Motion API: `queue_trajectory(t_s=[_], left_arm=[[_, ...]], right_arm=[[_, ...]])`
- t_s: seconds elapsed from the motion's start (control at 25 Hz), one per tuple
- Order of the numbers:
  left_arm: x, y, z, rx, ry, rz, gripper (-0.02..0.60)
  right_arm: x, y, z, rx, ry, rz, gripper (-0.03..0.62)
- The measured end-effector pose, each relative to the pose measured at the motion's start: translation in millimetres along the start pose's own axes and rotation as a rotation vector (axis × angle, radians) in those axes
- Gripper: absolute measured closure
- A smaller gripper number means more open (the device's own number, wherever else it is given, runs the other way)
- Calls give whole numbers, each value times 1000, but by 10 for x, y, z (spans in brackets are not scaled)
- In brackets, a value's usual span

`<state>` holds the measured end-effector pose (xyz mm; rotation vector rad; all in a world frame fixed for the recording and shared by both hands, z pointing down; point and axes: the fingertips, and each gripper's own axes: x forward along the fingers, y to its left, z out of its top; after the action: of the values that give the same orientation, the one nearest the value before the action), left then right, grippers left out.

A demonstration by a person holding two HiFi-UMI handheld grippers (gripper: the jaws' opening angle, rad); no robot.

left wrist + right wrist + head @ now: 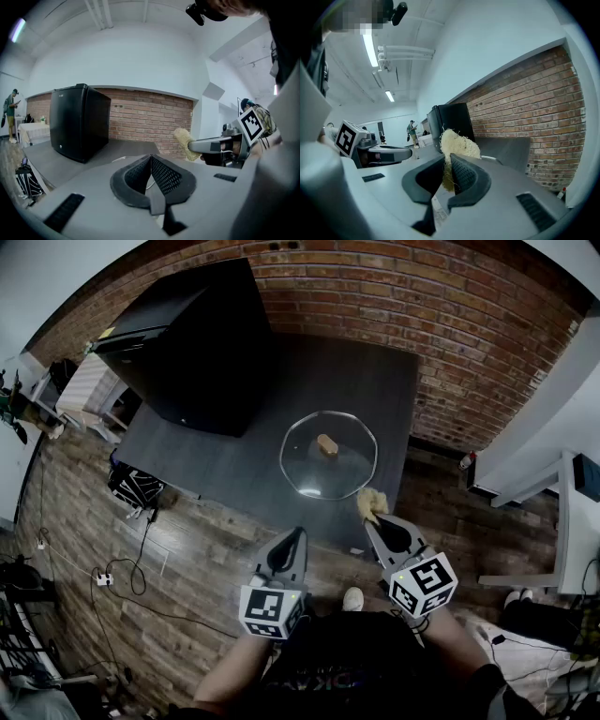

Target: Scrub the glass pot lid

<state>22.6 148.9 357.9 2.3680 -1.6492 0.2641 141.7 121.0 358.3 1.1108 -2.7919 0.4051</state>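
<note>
The glass pot lid [329, 455] lies flat on the dark table [375, 381], with a tan knob [326, 444] at its centre. My right gripper [377, 518] is shut on a yellowish fibrous scrubber [370, 504], held just off the lid's near right rim; the same scrubber [457, 144] sticks out of my right gripper [449, 168] in the right gripper view. My left gripper [295, 540] is shut with nothing between its jaws, near the table's front edge, short of the lid. In the left gripper view my left gripper [151, 164] shows its pads pressed together, with the scrubber [185, 141] to its right.
A black box-like cabinet [192, 348] stands on the table's left part. A brick wall [450, 324] runs behind the table. A marker-patterned item [136, 487] and cables [122, 573] lie on the wooden floor at the left. A person [411, 129] stands far off.
</note>
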Motion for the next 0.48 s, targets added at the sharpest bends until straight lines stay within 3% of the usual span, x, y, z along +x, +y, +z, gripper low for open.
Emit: queue_trajectory(t_s=[0.48], left_arm=[[72,0,-59,17,-12,-10,549]], right_arm=[[42,-60,1,0,-6,11,553]])
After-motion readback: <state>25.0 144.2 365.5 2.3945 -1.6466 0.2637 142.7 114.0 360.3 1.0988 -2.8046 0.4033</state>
